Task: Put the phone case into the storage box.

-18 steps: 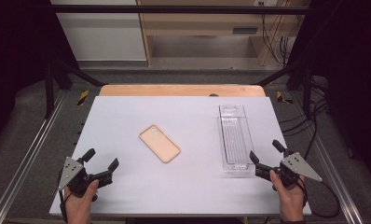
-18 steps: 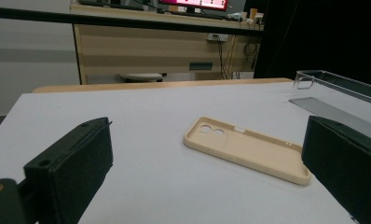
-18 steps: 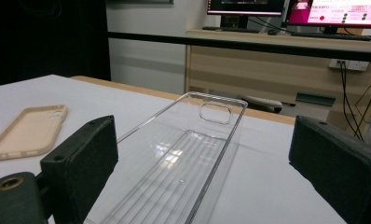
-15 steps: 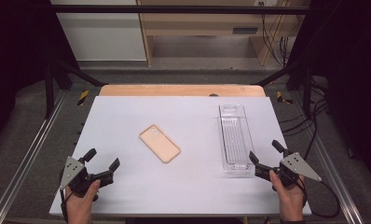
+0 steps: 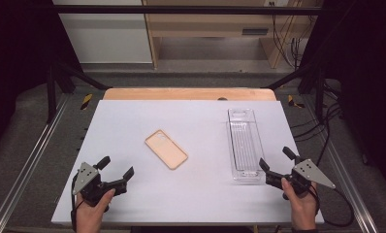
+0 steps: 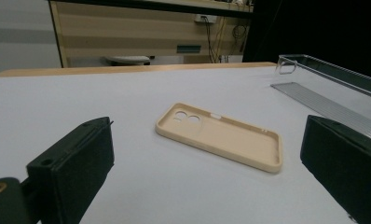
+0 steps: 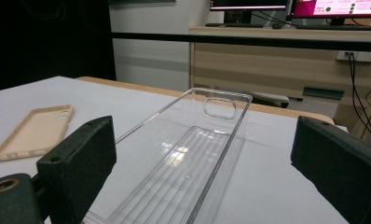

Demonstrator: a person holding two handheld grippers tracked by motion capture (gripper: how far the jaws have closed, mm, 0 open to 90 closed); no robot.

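A beige phone case (image 5: 166,149) lies flat, hollow side up, near the middle of the white table (image 5: 191,121); the left gripper view shows the case (image 6: 221,135) ahead of the wide-apart jaws. A long clear plastic tray (image 5: 243,144) lies lengthwise at the right, seen close in the right gripper view as the tray (image 7: 188,168). My left gripper (image 5: 115,172) stands open near the front left edge, short of the case. My right gripper (image 5: 276,159) is open at the front right, just at the tray's near end. Neither holds anything.
A wooden strip (image 5: 188,93) borders the table's far edge. Metal rails (image 5: 31,155) run along both sides, with cables (image 5: 327,131) trailing at the right. A wooden desk with monitors (image 7: 286,42) stands beyond the table.
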